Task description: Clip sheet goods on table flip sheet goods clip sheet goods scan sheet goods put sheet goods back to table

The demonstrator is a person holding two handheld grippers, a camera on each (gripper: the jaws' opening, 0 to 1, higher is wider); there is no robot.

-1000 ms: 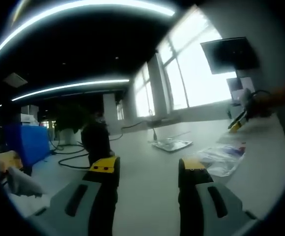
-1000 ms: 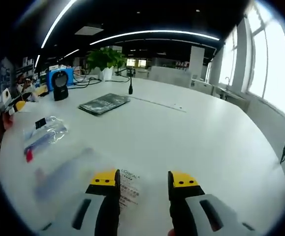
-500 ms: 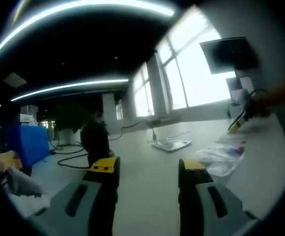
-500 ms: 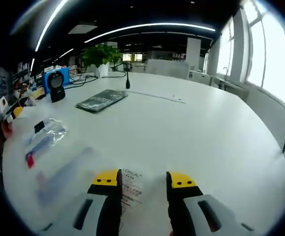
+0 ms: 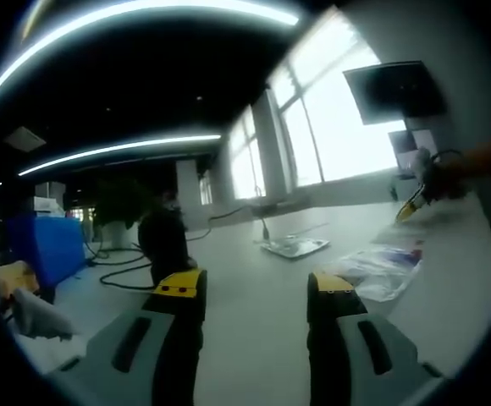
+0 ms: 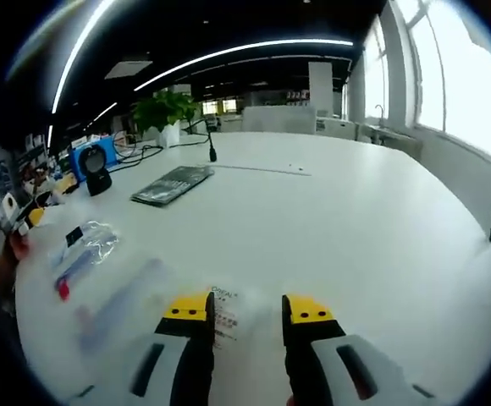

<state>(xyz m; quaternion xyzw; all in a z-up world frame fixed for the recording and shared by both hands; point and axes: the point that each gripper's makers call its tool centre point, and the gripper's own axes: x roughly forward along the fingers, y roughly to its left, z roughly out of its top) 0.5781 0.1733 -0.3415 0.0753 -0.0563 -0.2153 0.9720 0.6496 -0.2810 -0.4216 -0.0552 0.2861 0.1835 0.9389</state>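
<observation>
**Thin, slick sachet: take it by the edge**

Since the right tool (image 6: 244,309) hangs with its jaws parted and nothing between them, you have the sheet goods (image 6: 223,309) lying flat on the table (image 6: 355,228) just at its tips. Expect it to be light, floppy and slippery, so pinch an edge. Further off lie a clear packet (image 6: 85,249), a dark pouch (image 6: 172,183) and a blue scanner (image 6: 96,157). Your left tool (image 5: 254,288) is likewise released, with a packet (image 5: 381,269) beyond.
</observation>
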